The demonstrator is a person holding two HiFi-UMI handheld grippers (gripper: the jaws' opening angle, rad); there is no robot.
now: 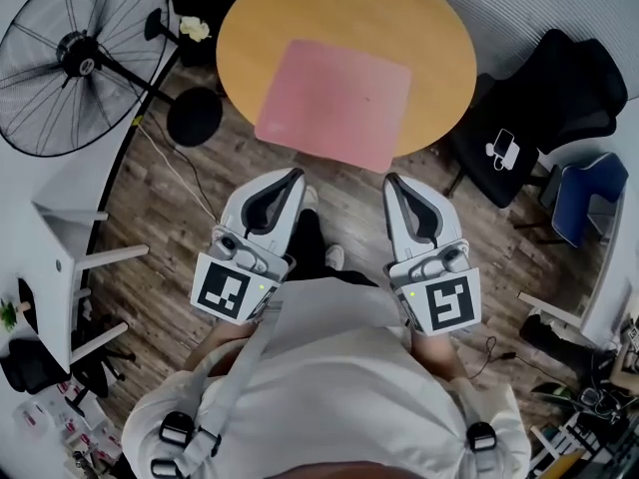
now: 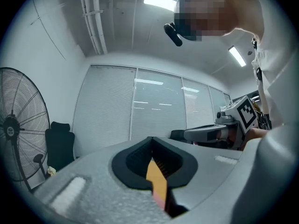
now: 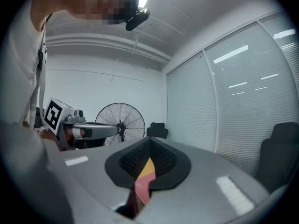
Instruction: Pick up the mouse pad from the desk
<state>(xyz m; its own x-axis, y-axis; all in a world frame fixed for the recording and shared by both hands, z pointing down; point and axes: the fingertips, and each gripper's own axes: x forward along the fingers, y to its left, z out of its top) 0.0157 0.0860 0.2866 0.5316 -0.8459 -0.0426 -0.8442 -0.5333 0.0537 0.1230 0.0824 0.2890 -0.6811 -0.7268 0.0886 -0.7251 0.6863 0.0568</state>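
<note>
The pink mouse pad (image 1: 334,103) lies flat on the round wooden table (image 1: 439,38), on the half nearer the person, with its near edge close to the table's rim. Nothing touches it.

The person stands just short of the table and holds both tools out level in front of a white shirt (image 1: 329,367), side by side, tips aimed at the table. The left gripper (image 1: 297,176) has its claw pressed together with nothing between the pads. Its own view shows only a thin slit in the dark notch, and a sliver of orange tabletop and pink pad shows through it. The right gripper (image 1: 390,180) is the same: claw pressed together, empty, with the same orange and pink sliver visible through the slit. Both sets of tips are over the plank floor (image 1: 180,228), near the table's edge but not yet over the pad. Each gripper appears in the other's view with its black-and-white marker cube turned toward the camera.

A big pedestal fan (image 1: 75,58) stands to the left of the table, its round black base (image 1: 195,116) just beside the table. A black office chair (image 1: 559,98) sits to the table's right, and a blue chair (image 1: 584,198) is nearer the wall.
</note>
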